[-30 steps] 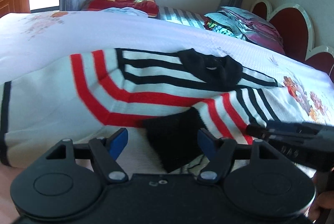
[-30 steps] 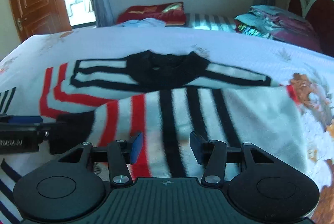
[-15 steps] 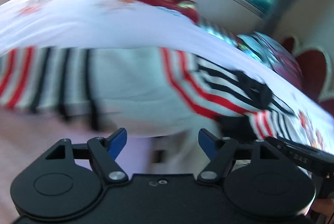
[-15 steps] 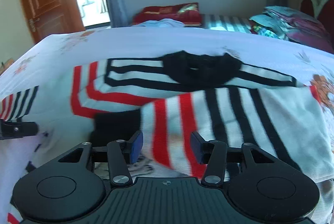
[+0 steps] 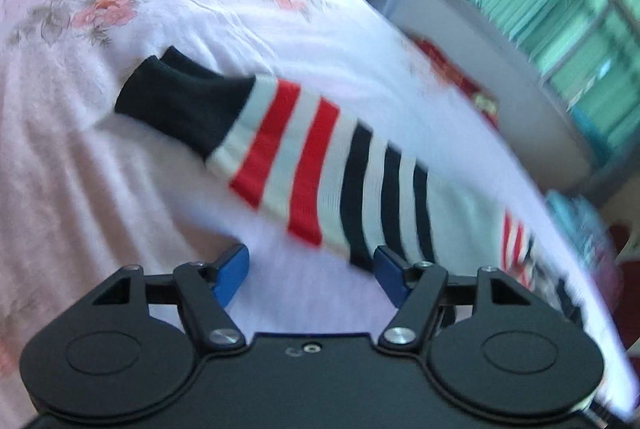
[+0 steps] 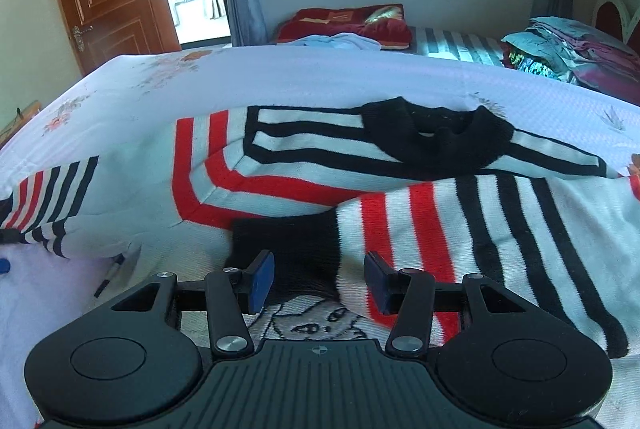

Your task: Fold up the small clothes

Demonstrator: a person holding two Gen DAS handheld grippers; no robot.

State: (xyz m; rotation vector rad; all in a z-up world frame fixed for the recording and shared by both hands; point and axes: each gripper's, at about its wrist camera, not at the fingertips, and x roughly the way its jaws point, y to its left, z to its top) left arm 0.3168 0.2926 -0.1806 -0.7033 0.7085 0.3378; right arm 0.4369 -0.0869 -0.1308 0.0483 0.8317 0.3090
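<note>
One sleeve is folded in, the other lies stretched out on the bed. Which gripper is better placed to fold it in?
Probably left: the left gripper is open right at the outstretched sleeve, while the right gripper sits over the folded sleeve.

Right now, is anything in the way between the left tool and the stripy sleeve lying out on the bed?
Nothing visible. The left tool is open, and only bare bedsheet lies between it and the sleeve.

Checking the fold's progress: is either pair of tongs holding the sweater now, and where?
Nothing is held. Both the left tongs and the right tongs are open above the sweater.
</note>
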